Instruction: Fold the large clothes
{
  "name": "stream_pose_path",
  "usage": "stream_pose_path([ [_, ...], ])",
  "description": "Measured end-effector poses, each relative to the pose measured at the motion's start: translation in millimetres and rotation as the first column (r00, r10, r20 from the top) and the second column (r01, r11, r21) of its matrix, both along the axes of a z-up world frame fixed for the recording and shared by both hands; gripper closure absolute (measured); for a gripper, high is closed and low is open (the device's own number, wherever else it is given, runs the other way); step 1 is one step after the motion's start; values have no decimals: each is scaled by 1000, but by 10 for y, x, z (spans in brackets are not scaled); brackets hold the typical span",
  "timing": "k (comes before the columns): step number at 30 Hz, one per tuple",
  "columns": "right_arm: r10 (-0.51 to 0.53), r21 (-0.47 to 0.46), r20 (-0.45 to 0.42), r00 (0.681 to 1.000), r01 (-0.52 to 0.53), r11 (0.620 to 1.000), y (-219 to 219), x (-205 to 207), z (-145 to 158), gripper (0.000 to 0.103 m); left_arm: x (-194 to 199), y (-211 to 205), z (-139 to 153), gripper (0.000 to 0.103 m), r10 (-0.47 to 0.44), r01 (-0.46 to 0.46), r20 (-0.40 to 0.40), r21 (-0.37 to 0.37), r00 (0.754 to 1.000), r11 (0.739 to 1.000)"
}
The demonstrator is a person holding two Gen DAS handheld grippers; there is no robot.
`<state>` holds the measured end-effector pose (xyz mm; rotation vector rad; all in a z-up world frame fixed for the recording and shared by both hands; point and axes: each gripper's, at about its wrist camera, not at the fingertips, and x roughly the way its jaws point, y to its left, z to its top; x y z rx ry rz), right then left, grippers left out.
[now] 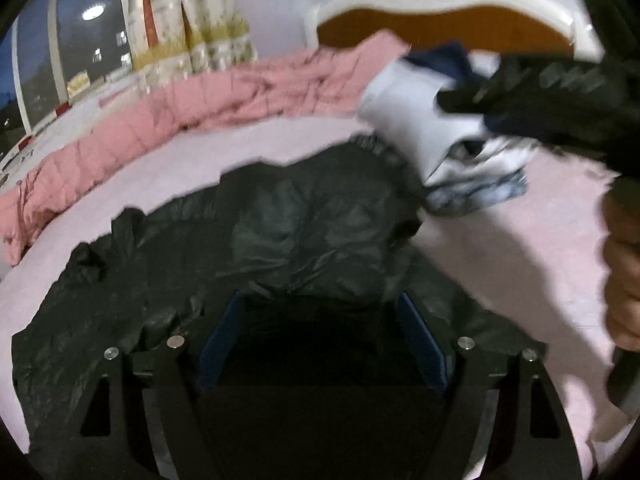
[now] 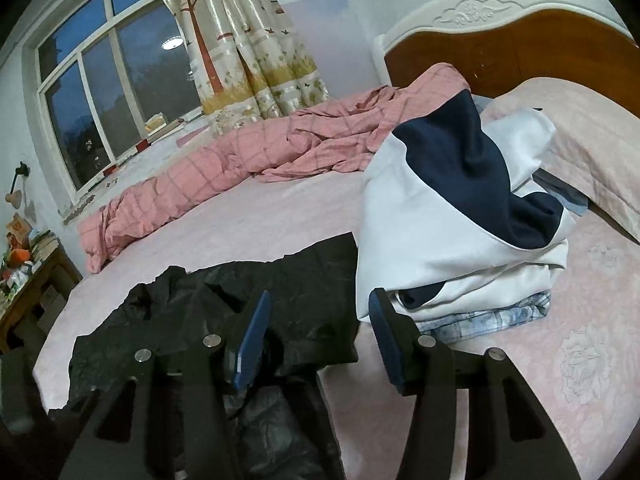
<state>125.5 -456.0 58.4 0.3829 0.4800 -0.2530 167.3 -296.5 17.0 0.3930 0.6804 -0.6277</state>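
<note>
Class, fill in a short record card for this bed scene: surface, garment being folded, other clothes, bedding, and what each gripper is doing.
surface: pink bed sheet
garment: black jacket, crumpled, lying on the sheet
other clothes: white-and-navy pile, right of the jacket
bedding: pink checked quilt, bunched along the far side
left gripper: open, over the jacket
right gripper: open, at the jacket's edge

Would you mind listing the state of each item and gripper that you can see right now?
Black garment: crumpled, spread on the bed.
Left gripper: open, over the black garment.
Right gripper: open, holding nothing.
White and navy garment: folded, top of the pile.
Plaid garment: folded, bottom of the pile.
Pink quilt: bunched along the far edge.
Curtain: drawn aside.
</note>
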Motion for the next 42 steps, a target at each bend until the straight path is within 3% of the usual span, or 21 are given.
stream_pose_path([
  [1, -1, 0, -3, 1000, 1, 1000, 5, 8, -12, 49, 75, -28, -48, 25, 29, -28, -14, 28, 999, 999],
  [3, -5, -9, -9, 1000, 5, 1000, 19, 28, -25, 49, 216, -24, -127, 35, 89, -89, -7, 65, 996, 994],
  [5, -9, -26, -17, 1000, 8, 1000, 41, 39, -30, 49, 301, 10, -145, 69, 120, -119, -16, 52, 993, 992],
  [8, -13, -53, -32, 999, 11, 999, 76, 63, -54, 49, 346, 196, -34, 89, 131, -133, -41, -37, 991, 990],
  [13, -7, -75, -59, 998, 2, 997, 142, 111, -112, 49, 442, 752, 359, 93, 258, -251, 29, -152, 966, 956],
  [17, 29, -113, -87, 996, -38, 993, 268, 175, -156, 49, 663, 1370, 582, 95, 347, -345, -33, -236, 937, 909],
  [21, 93, -148, -151, 984, -115, 982, 443, 282, -242, 48, 786, 1938, 673, 95, 454, -440, 7, -233, 891, 867],
  [29, 156, -153, -224, 962, -192, 969, 669, 408, -413, 48, 1052, 2925, 425, 95, 648, -627, 37, -215, 761, 749],
  [34, 171, -188, -303, 938, -234, 954, 804, 537, -577, 48, 1012, 3265, 172, 95, 694, -674, 10, -226, 720, 703],
  [38, 179, -198, -340, 923, -256, 946, 901, 619, -687, 48, 932, 3415, -66, 95, 741, -721, 11, -222, 671, 656],
  [40, 174, -218, -367, 914, -266, 939, 955, 634, -743, 48, 951, 3498, -91, 95, 743, -728, -20, -220, 669, 649],
  [42, 122, -257, -414, 902, -244, 935, 971, 661, -812, 48, 928, 3563, -35, 95, 759, -737, 0, -237, 651, 632],
])
